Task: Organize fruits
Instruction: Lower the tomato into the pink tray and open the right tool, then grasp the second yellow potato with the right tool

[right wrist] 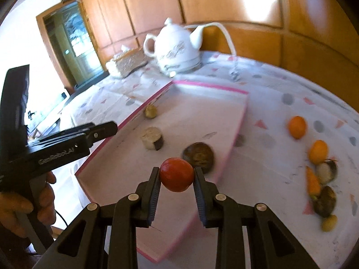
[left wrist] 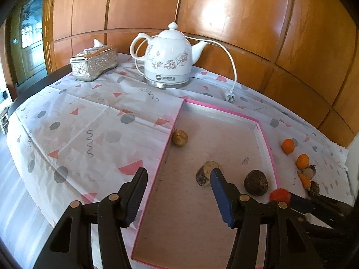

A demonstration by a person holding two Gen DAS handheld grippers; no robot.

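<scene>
A shallow pink-rimmed tray (left wrist: 265, 134) (right wrist: 211, 87) lies on the table. In it are a small yellowish fruit (left wrist: 179, 137) (right wrist: 150, 111), a cut pale piece (left wrist: 205, 173) (right wrist: 152, 138) and a dark brown fruit (left wrist: 256, 182) (right wrist: 198, 154). My right gripper (right wrist: 177, 174) is shut on a red fruit (right wrist: 177, 174) and holds it above the tray's near right part; it shows in the left wrist view (left wrist: 279, 195). My left gripper (left wrist: 178, 192) is open and empty over the tray's left edge. Two oranges (right wrist: 297, 126) (right wrist: 318, 148) and a small heap of fruit (right wrist: 323, 186) lie right of the tray.
A white electric kettle (left wrist: 167, 59) with cord and plug (left wrist: 230, 98) stands at the back. A silver tissue box (left wrist: 94, 62) stands back left. Wooden wall panels close the far side. The patterned tablecloth (left wrist: 89, 116) covers the table left of the tray.
</scene>
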